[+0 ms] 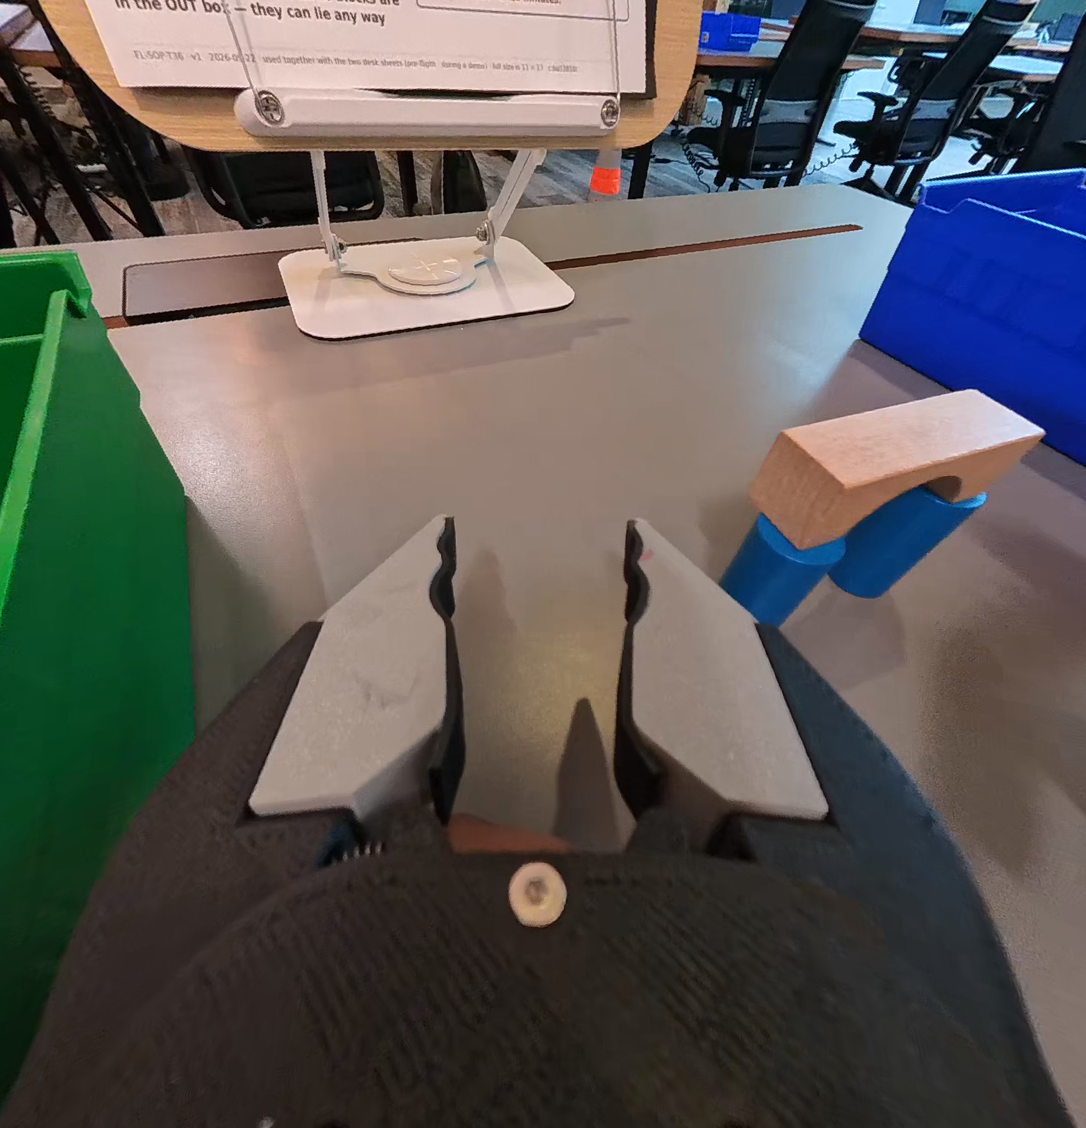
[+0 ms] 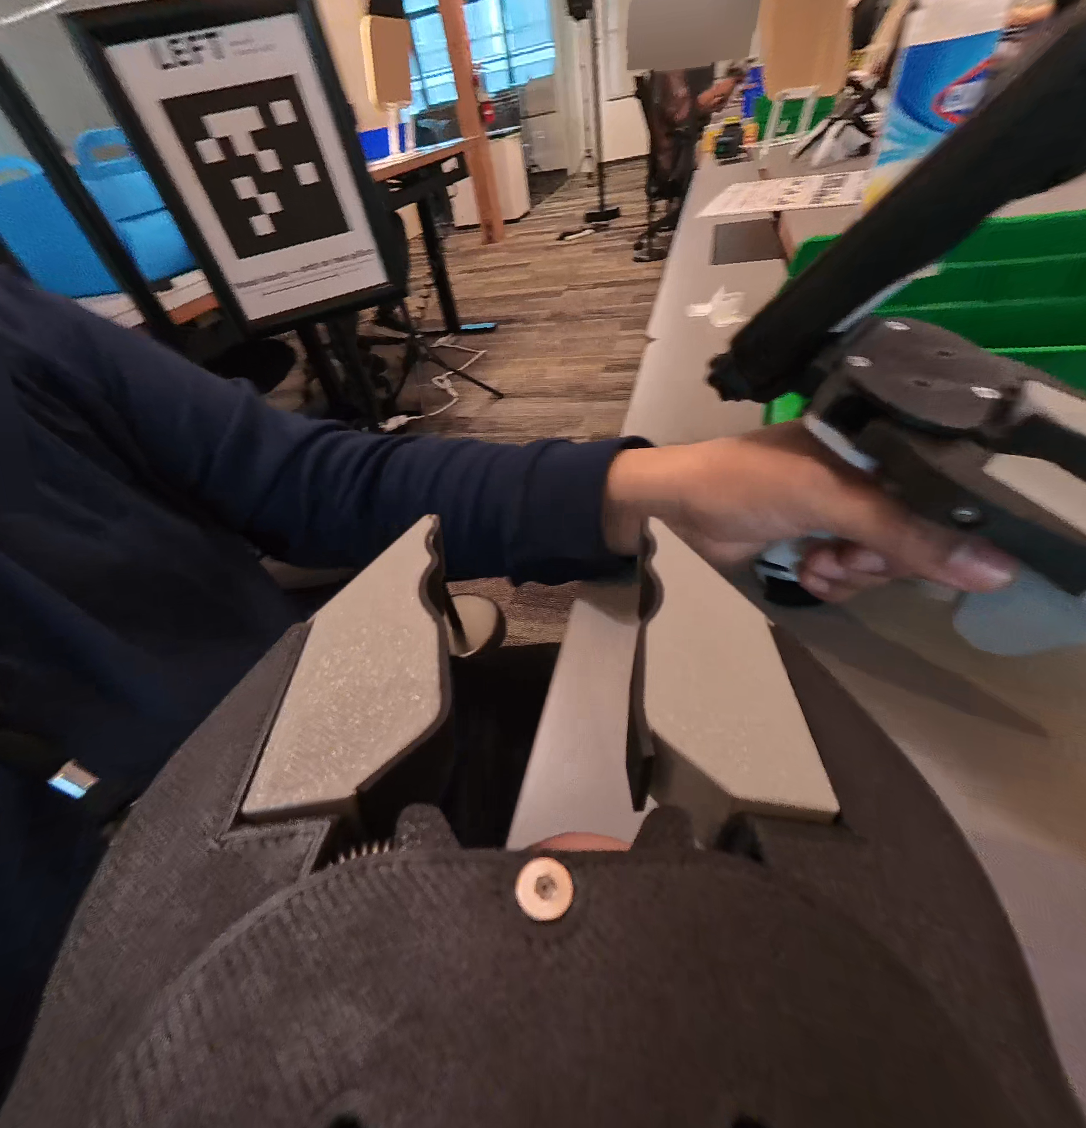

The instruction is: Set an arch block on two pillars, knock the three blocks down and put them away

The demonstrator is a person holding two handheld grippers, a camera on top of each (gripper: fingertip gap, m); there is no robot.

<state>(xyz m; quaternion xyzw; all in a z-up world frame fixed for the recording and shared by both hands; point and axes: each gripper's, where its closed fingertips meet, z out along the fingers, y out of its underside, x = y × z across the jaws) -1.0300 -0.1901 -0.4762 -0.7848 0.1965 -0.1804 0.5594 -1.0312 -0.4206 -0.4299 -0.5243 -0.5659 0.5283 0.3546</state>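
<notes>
Meanwhile bare grey table (image 1: 528, 427) spreads between one green bin (image 1: 70, 488) and one blue bin (image 1: 1004, 317), where one arch block (image 1: 882, 464) caps two blue pillars (image 1: 784, 574), both the left gripper (image 1: 539, 537) and the right gripper (image 2: 540, 543) gaping empty.

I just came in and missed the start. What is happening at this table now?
A person is doing a block task with two hand-held grippers. The wooden arch already rests on two blue pillars, in front of the blue bin. Nothing is knocked down yet. The left gripper hovers beside the arch, jaws open and empty. The right gripper is also open and empty, pointing off the table.
</notes>
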